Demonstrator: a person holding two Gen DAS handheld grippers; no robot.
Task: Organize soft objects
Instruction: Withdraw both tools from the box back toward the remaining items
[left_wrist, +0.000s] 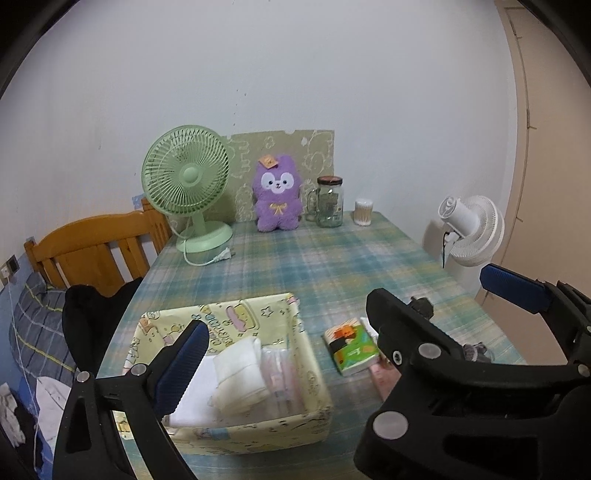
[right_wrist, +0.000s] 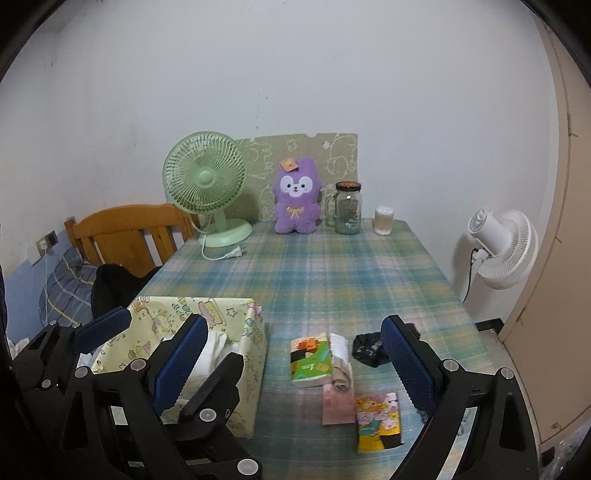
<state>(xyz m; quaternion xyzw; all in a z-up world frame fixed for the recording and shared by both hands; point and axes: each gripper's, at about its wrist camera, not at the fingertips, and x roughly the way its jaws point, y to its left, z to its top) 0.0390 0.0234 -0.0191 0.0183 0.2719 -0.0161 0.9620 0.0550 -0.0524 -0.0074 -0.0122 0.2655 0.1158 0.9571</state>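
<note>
Both grippers, left (left_wrist: 343, 325) and right (right_wrist: 299, 363), jaws spread and empty; approach green pack (right_wrist: 309, 360) squarely, then lift into box (right_wrist: 255, 332).

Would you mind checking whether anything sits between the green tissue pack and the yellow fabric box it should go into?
Nothing visible does: only bare plaid tablecloth separates the green tissue pack from the yellow box to its left. The box is open-topped.

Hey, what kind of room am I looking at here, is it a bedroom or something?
Probably a bedroom or small living space in a home. A wooden headboard with bedding stands beside a table covered in plaid cloth, and a purple plush toy sits by a green desk fan against the wall.
</note>
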